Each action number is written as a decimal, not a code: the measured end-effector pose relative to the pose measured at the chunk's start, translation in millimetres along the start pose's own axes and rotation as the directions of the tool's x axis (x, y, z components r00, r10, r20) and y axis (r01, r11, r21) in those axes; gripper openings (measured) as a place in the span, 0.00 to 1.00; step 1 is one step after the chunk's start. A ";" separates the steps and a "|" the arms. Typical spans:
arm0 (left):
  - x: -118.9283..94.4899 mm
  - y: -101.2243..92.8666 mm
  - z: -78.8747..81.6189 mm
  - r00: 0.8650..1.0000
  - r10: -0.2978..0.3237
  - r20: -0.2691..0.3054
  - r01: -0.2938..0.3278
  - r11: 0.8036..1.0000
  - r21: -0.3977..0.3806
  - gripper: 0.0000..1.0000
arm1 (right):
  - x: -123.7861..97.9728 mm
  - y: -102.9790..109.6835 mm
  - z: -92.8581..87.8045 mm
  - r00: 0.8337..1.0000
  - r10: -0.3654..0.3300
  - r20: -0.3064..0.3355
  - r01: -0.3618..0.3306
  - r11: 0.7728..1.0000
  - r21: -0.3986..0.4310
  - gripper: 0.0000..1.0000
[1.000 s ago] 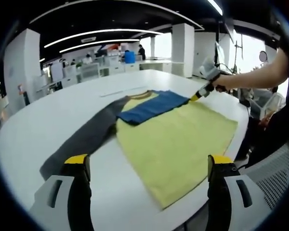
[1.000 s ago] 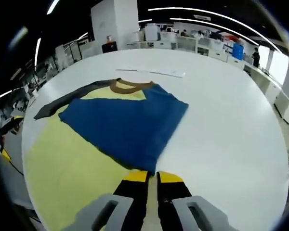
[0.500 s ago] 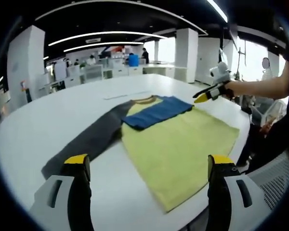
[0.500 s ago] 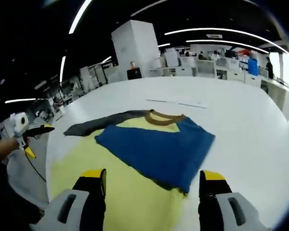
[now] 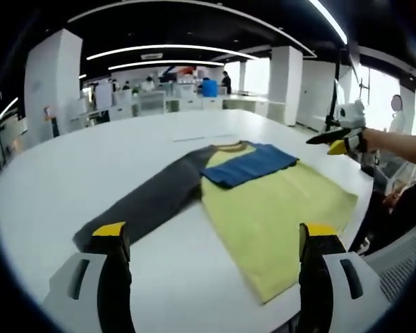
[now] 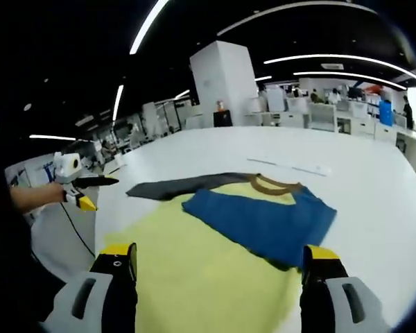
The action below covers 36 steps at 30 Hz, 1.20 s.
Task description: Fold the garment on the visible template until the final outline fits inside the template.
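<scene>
A yellow long-sleeved garment [image 5: 277, 211] lies flat on the round white counter [image 5: 69, 173], its blue sleeve [image 5: 249, 164] folded across the chest, grey sleeve [image 5: 149, 205] outstretched. Left gripper [image 5: 211, 239] and right gripper [image 6: 220, 260] hang above it, jaws wide and empty.
</scene>
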<state>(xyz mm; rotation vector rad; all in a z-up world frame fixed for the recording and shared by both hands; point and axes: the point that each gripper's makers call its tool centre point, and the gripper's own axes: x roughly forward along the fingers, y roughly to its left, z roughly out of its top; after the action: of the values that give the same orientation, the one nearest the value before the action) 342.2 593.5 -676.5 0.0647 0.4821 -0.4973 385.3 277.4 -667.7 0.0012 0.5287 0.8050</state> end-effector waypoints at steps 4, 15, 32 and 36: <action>-1.4 19.9 -4.1 0.999 0.045 -0.001 -0.045 0.998 -0.044 0.99 | -8.6 9.7 0.4 1.000 -0.003 0.012 0.004 1.000 -0.002 0.99; -1.9 92.2 -8.9 0.973 0.232 0.004 -0.230 0.968 -0.102 0.97 | -22.2 29.2 -0.2 0.999 -0.026 0.032 0.026 1.000 0.008 0.97; -0.7 180.0 -67.5 0.866 0.490 -0.103 -0.499 0.828 -0.256 0.58 | -38.2 37.1 -13.7 0.997 -0.069 0.034 0.068 0.998 0.015 0.94; 0.0 183.8 -78.9 0.846 0.513 -0.145 -0.532 0.804 -0.265 0.47 | -38.6 36.7 -16.5 0.997 -0.070 0.031 0.069 0.997 0.018 0.93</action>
<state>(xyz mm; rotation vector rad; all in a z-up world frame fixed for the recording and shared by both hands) 395.2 768.9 -756.6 -0.0752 0.5743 0.1294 330.6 273.4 -657.5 0.0112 0.5034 0.7312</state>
